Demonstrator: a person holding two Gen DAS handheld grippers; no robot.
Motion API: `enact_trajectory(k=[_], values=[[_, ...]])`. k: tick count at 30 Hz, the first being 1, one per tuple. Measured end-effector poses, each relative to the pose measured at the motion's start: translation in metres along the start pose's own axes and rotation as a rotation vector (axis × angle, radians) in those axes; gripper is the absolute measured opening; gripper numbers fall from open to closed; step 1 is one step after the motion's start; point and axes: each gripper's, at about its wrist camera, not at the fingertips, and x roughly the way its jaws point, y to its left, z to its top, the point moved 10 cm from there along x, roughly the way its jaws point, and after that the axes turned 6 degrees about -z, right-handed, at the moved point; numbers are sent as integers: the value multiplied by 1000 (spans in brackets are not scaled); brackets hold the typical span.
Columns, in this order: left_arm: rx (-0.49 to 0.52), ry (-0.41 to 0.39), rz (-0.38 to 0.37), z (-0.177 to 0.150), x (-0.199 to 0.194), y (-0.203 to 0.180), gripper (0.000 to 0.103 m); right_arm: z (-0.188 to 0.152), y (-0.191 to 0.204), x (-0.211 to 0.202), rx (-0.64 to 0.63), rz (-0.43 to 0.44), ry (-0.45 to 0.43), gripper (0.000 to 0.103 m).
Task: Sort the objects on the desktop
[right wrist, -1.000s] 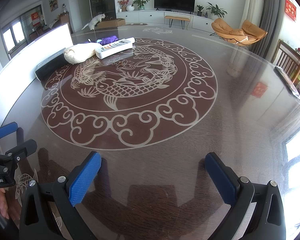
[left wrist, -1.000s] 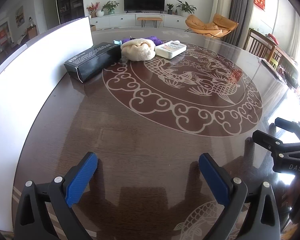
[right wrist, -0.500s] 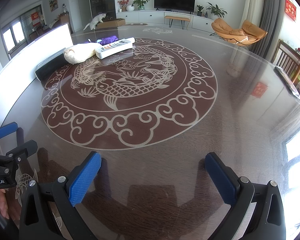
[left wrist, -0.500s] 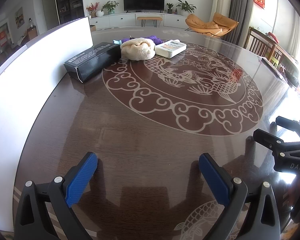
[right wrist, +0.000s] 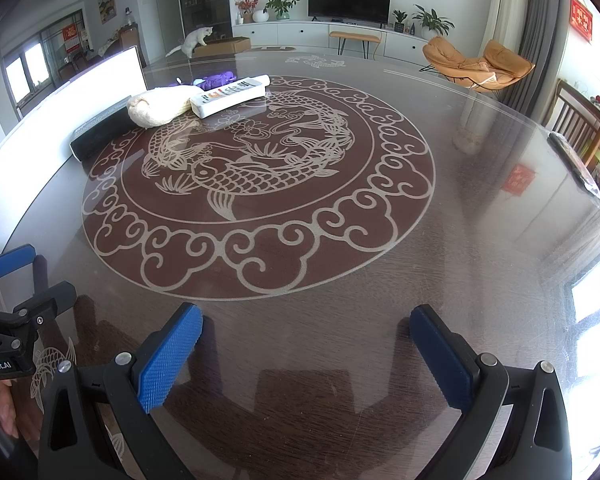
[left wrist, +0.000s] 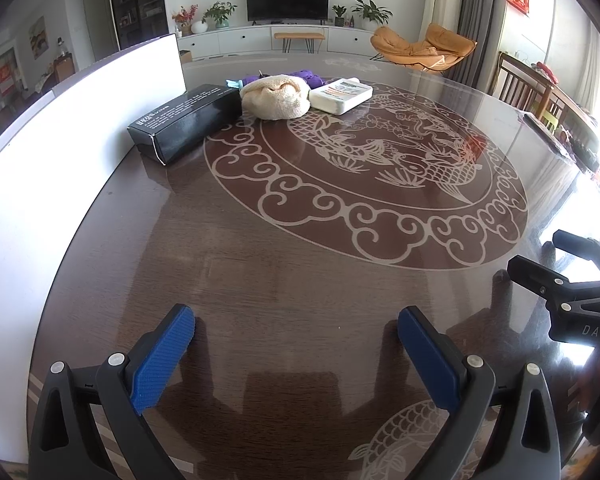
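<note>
Hovering low over the glossy round table (left wrist: pixel 284 264), the left gripper (left wrist: pixel 296 334) and right gripper (right wrist: pixel 306 330) both have their blue-padded fingers spread wide, holding nothing. Far across the table, a black box (left wrist: pixel 186 122), cream knitted bundle (left wrist: pixel 276 96) and white remote control (right wrist: pixel 230 95) lie close together, with what may be purple cloth (right wrist: pixel 218 79) behind them.

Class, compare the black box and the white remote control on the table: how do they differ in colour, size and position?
The black box is dark with small white print; the white remote control is pale with a printed label. The box looks longer and bulkier, the remote slimmer. The box lies along the white board; the remote lies on the other side of the cream cloth bundle. Both lie flat on the table.
</note>
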Motion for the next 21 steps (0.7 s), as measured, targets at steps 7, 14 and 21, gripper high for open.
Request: enact_trajectory(k=[7, 14, 21], values=[[7, 4, 8, 0, 0, 0, 103, 0, 0, 0, 0, 0, 0, 103], [7, 4, 8, 0, 1, -1, 103, 0, 0, 0, 0, 0, 0, 103], [6, 4, 8, 0, 1, -1, 103, 0, 0, 0, 0, 0, 0, 103]])
